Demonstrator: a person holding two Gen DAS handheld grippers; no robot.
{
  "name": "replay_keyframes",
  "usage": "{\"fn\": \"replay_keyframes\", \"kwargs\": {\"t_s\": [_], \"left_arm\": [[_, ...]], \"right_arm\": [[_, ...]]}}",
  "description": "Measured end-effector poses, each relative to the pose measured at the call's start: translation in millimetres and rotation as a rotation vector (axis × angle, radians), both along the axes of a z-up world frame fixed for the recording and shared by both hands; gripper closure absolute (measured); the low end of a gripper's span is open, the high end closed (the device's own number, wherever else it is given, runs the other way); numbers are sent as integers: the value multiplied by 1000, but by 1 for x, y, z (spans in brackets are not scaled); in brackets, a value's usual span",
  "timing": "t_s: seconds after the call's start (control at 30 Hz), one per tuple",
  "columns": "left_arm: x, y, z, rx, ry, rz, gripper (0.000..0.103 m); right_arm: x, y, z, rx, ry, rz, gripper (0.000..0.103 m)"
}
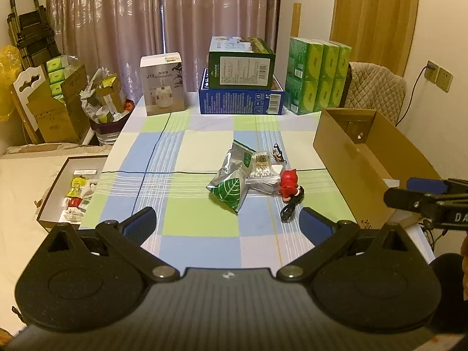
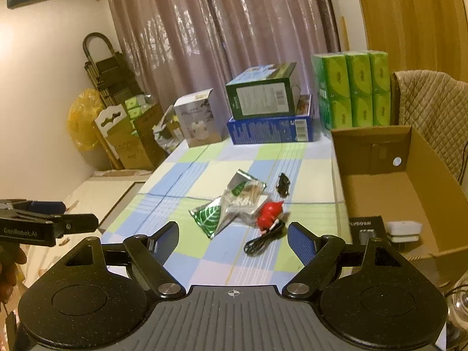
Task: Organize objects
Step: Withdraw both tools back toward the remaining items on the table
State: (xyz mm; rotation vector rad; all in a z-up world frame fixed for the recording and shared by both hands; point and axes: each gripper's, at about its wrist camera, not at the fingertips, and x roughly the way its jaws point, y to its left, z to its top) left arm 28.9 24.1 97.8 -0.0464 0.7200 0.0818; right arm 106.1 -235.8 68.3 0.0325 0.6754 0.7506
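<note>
**A:** Both pairs of fingers are spread wide with nothing between them. Your left gripper (image 1: pixel 226 223) hangs over the near edge of the desk (image 1: pixel 187 152), and your right gripper (image 2: pixel 233 238) is beside it, closer to the cardboard box (image 2: pixel 418 175) on the right.

**B:** So where are the things you're sorting?

**A:** Heaped together mid-desk, slightly right: a silver pouch (image 1: pixel 231 181) with a green leaf, a clear bag of cotton swabs (image 1: pixel 261 166) lying on it, a red toy (image 1: pixel 288 182) touching them, a black cable (image 2: pixel 263 238) coiled nearest you, and a small dark toy car (image 2: pixel 283 187) just behind.

**B:** Why hold both grippers back and open?

**A:** My guess: you're lining up a first pick. The cable sits straight ahead of your right fingers, and the box, already holding a black pack (image 2: pixel 365 229) and a white item (image 2: pixel 403 229), looks like the drop spot.
</note>
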Motion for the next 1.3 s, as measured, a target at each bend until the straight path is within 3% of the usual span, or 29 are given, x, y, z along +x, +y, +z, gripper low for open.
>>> {"fn": "replay_keyframes", "kwargs": {"t_s": [0.53,0.67,0.77,1.07,1.3], "left_arm": [[51,15,-44,-27,17,-59,1],[77,24,-66,-33,33,-50,1],[98,32,-81,-37,36,-37,1],[155,42,-122,-71,24,3,1],[171,41,-136,-73,51,22,1]], "right_arm": [[11,28,-46,-58,63,-52,25],[30,42,-71,-82,96,-39,38],[46,50,-90,-93,126,-41,42],[95,71,-137,-85,176,-57,51],[130,88,-161,-102,236,-104,53]]}}
